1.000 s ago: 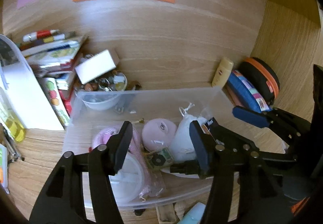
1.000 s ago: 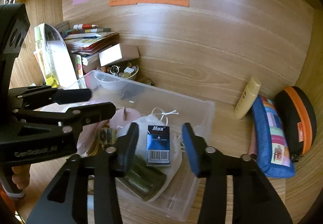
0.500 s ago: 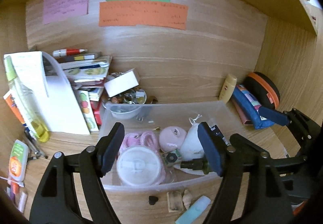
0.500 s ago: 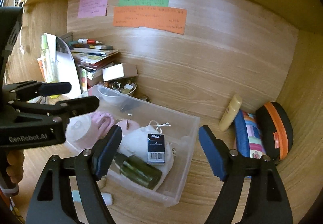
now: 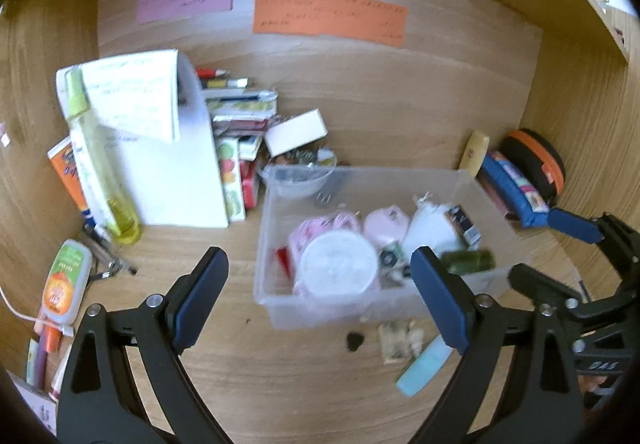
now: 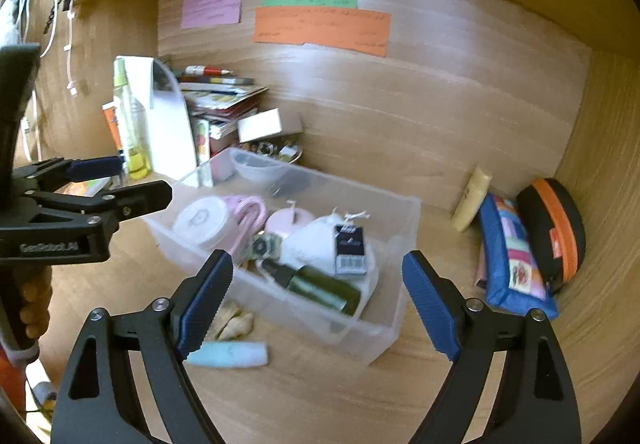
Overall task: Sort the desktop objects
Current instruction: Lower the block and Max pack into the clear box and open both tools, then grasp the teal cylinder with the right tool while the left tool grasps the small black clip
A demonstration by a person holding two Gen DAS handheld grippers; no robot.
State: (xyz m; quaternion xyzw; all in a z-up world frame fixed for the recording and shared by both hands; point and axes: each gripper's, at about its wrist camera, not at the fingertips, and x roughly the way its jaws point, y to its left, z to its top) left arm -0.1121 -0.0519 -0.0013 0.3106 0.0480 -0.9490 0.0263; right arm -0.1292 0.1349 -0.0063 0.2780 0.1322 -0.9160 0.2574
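both grippers' jaws opening, empty; clear bin beyond fingers.

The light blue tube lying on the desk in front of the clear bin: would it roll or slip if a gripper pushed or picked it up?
The light blue tube looks round and lies on its side on bare wood, so a sideways push would probably roll it. It looks smooth, so it may slip in a loose grip. It seems small and likely light.

- I see a clear, glossy plastic bin.
- Desk: matt wood grain.
- Notes: matt paper.
- Pencil case: cloth.
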